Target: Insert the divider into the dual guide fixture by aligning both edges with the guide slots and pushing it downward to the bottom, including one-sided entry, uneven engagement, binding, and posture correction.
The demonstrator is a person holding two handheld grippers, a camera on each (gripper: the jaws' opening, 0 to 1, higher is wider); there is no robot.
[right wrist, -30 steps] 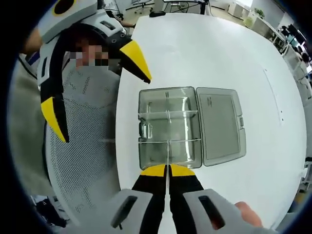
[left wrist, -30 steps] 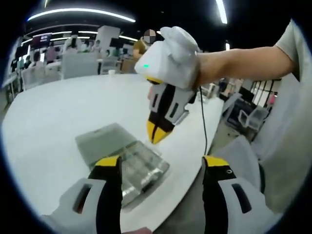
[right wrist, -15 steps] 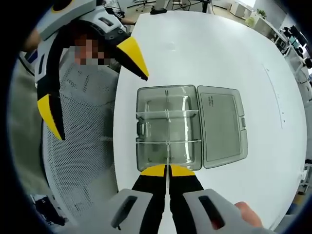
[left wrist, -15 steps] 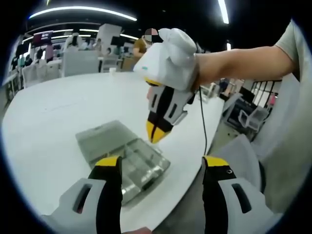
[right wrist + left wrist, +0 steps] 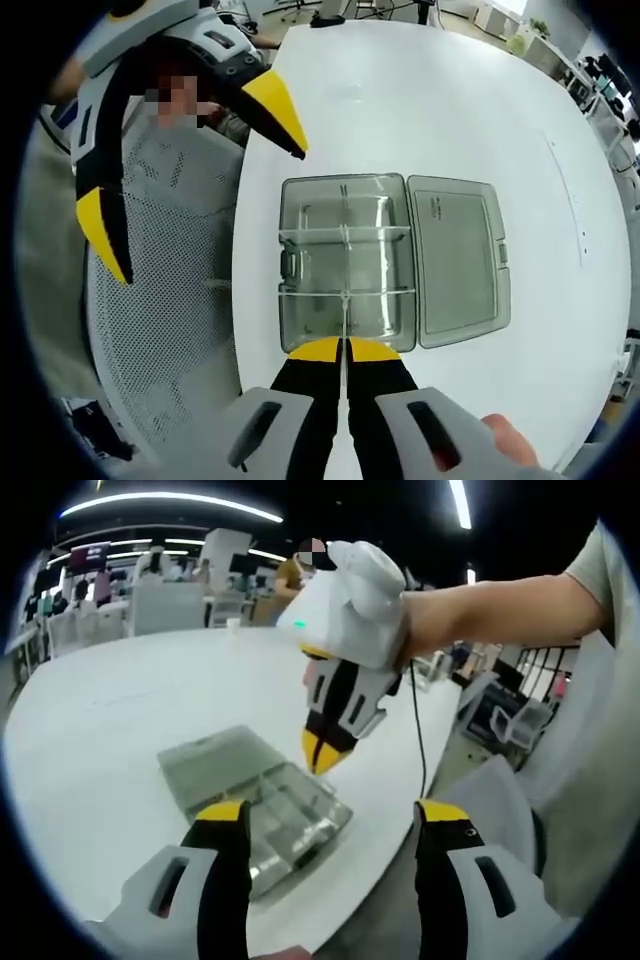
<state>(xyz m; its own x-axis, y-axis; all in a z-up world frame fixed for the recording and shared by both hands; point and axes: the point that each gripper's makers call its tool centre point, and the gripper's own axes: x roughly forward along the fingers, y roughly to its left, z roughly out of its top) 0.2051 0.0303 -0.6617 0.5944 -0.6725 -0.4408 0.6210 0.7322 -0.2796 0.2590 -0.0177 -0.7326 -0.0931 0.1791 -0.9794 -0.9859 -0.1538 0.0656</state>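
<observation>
My right gripper (image 5: 343, 347) pinches the thin clear plastic divider (image 5: 344, 325) above the grey transparent box (image 5: 345, 262); my left gripper (image 5: 330, 815) gapes empty.

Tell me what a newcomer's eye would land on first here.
First, the clear plastic box near the edge of the white table, its hinged lid lying open beside it. The right gripper hangs directly above, jaws pinched on a thin clear divider. The left gripper waits open off the table's edge.
</observation>
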